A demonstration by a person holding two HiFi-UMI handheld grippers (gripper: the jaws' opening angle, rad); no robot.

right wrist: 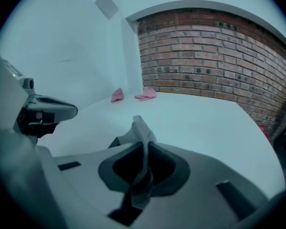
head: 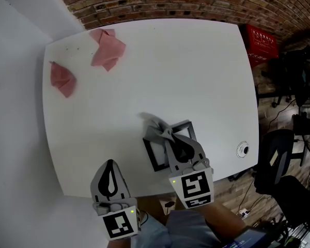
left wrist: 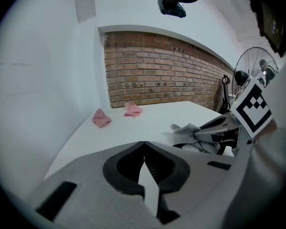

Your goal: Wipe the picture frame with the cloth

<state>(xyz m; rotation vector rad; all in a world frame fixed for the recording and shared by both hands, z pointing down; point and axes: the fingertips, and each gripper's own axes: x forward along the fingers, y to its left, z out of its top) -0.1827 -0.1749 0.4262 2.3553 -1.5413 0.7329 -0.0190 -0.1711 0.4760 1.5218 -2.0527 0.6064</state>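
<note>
The right gripper [head: 170, 137] is clenched on a grey cloth [head: 157, 127], which hangs pinched between its jaws and bunches up beyond their tips. It sits over the picture frame [head: 154, 158], a dark frame lying flat on the white surface [head: 196, 71] near its near edge, with the cloth resting over the frame's far left corner. The left gripper [head: 110, 165] hangs just left of it at the near edge, jaws together with nothing between them. Two pink cloths [head: 108, 48] [head: 62, 79] lie at the far left corner, well apart from the frame.

crumpled grey cloth [head: 157, 128], draped over black picture frame [head: 151, 155], frame lying flat
</note>
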